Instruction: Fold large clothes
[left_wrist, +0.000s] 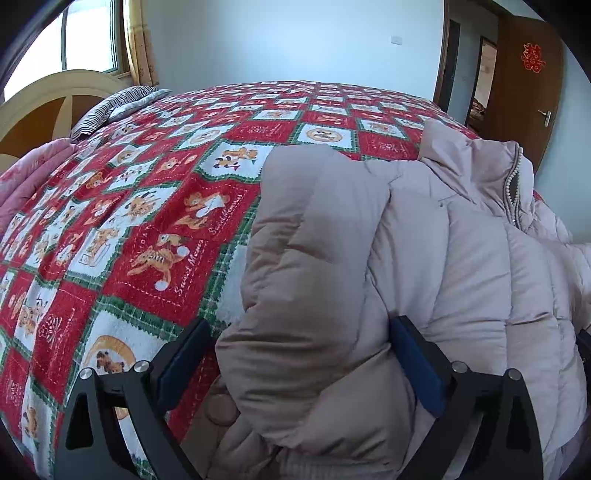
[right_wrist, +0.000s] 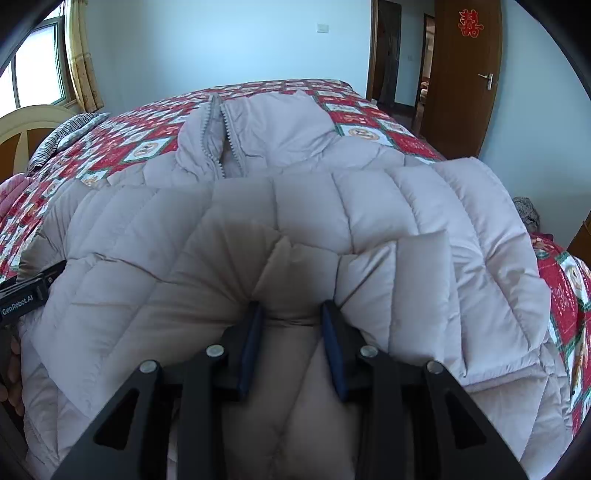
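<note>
Fingers of the right gripper (right_wrist: 291, 332) are pinching a bunched ridge of the puffy pale-pink down jacket (right_wrist: 295, 206), the blue pads pressing into the fabric from both sides with the jaws standing narrow around the fold. Beside it, the left gripper (left_wrist: 299, 365) is sitting with its jaws spread wide on either side of a thick rolled edge of the same jacket; the right pad is lying against the padding, the left pad is standing clear of it, so nothing is being clamped there. In the right wrist view the left tool is showing at the frame's left edge, close to the jacket's side. Outward from both tools, the jacket is lying across the near part of the patchwork bedspread (left_wrist: 155, 229), its collar and zipper (right_wrist: 221, 140) pointing toward the far side of the bed, and one side panel is already lying turned in over the body. Judging from this, the folding is only partly done: the garment is looking bulky and uneven, and further folds and flattening are probably remaining. A striped pillow (left_wrist: 114, 107) is resting near the headboard (left_wrist: 48, 99).
</note>
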